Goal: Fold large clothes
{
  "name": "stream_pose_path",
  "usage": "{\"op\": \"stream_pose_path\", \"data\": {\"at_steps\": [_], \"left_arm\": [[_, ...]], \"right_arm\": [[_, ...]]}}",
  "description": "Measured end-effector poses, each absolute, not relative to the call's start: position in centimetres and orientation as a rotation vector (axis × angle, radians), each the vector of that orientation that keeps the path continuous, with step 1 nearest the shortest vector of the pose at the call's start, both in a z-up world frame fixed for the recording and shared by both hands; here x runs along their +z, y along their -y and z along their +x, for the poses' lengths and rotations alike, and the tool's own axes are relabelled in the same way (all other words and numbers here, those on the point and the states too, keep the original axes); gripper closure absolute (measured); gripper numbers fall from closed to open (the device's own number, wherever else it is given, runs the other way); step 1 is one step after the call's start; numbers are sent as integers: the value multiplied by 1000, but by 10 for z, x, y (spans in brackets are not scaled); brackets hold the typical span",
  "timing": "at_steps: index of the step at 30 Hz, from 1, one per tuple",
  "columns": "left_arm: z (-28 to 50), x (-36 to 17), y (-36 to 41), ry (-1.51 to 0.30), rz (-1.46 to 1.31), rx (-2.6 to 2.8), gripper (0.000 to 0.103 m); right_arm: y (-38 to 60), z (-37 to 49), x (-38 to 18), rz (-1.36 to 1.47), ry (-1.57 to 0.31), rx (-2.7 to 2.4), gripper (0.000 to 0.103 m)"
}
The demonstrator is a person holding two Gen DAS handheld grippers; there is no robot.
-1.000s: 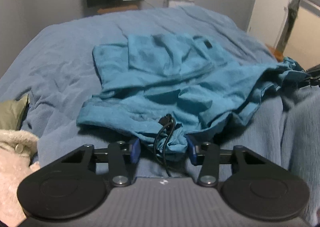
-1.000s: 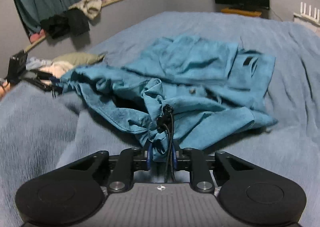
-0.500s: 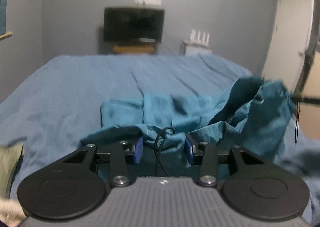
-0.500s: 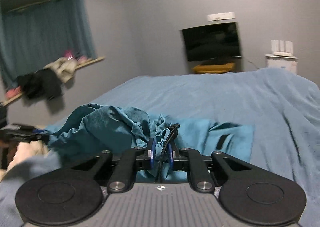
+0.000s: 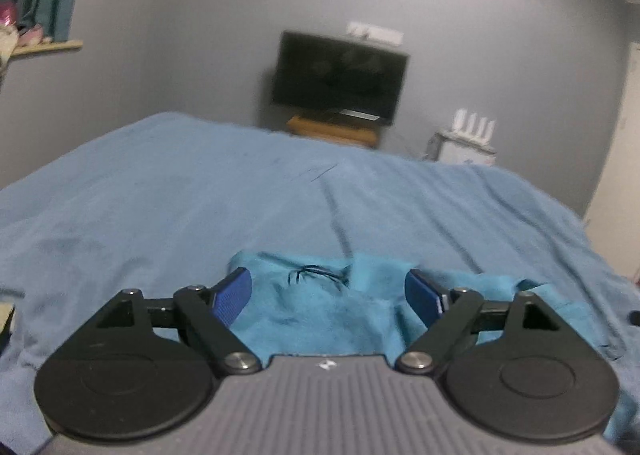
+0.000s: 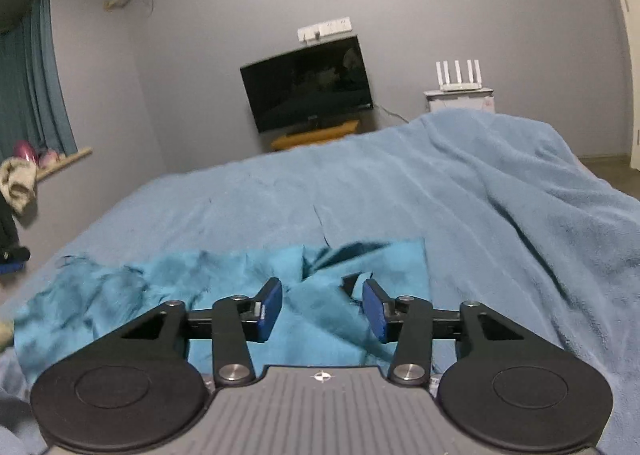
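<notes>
Letting go, both grippers' jaws have just been opening: the left gripper (image 5: 328, 293) stands wide, the right gripper (image 6: 322, 309) about half open, each empty over the teal garment (image 6: 224, 283) now lying on the blue blanket (image 6: 400, 191). This fold looks done; motion blur and the grippers hide the garment's near edge.

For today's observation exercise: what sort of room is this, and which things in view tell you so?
Most likely a bedroom. A wide bed under a blue blanket fills the view, a dark television stands by the far wall, and a curtained window has clothes heaped on its sill.
</notes>
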State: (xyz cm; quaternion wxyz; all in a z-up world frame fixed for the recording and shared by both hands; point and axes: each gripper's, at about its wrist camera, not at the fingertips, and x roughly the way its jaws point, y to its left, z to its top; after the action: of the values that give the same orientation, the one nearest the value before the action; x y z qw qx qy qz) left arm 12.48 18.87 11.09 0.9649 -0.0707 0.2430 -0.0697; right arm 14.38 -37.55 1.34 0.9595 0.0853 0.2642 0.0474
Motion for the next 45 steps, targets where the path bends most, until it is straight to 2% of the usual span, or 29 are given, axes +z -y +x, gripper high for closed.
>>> {"op": "stream_pose_path", "data": {"at_steps": [5, 12, 15, 22, 24, 25, 26, 27, 28, 29, 31, 39, 42, 45], "left_arm": [[148, 71, -215, -555, -131, -84, 20], [173, 41, -241, -587, -179, -134, 20], [184, 33, -237, -612, -156, -164, 20], [203, 13, -233, -698, -100, -235, 20], [204, 8, -234, -730, -90, -246, 31], [205, 5, -235, -747, -82, -252, 44], [206, 3, -236, -761, -76, -263, 63], [206, 2, -237, -767, -76, -267, 72], [206, 2, -239, -764, -83, -265, 84], [206, 3, -241, -754, -104, -268, 91], [204, 8, -241, -721, -118, -271, 98], [189, 44, -229, -445, -100, -175, 103], [197, 40, -215, -398, -35, -129, 103], [215, 25, -206, -433, -32, -87, 103]], "right_arm": [[369, 166, -2, 95, -565, 130, 41], [378, 207, -24, 98, -623, 185, 37], [385, 222, -34, 149, -656, 251, 29], [402, 241, -59, 280, -708, 316, 29], [403, 242, -66, 289, -739, 336, 29], [403, 242, -69, 285, -752, 350, 30], [402, 242, -71, 284, -762, 371, 33], [401, 242, -73, 283, -765, 380, 37], [398, 243, -75, 279, -764, 394, 47], [396, 243, -74, 263, -757, 405, 61], [387, 241, -67, 199, -736, 426, 91], [368, 229, -21, 34, -434, 295, 95], [361, 240, -23, -1, -399, 232, 95], [354, 258, -40, -40, -421, 177, 95]]}}
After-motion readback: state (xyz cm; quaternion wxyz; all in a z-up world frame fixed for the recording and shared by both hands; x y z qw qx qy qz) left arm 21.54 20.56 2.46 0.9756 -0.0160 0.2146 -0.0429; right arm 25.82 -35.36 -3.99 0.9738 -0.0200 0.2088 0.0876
